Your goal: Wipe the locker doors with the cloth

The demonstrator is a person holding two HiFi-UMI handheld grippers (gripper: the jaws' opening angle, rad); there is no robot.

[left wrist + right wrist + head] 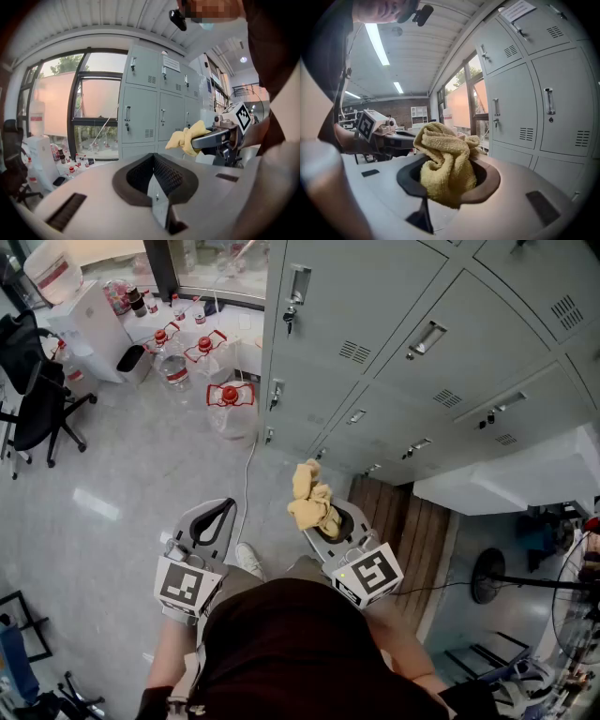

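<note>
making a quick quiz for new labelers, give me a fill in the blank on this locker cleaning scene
1. The right gripper is shut on a bunched ____ cloth.
2. The left gripper has its jaws together with ____ between them.
3. Every locker door in view is ____.
4. The water bottles on the floor have ____ caps.

Missing words: yellow; nothing; closed; red

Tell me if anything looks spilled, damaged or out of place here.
Nothing spilled or damaged. The lockers are shut, the cloth sits bunched in the right gripper, the left gripper is empty. Only a white cable trails loose across the floor.
</note>
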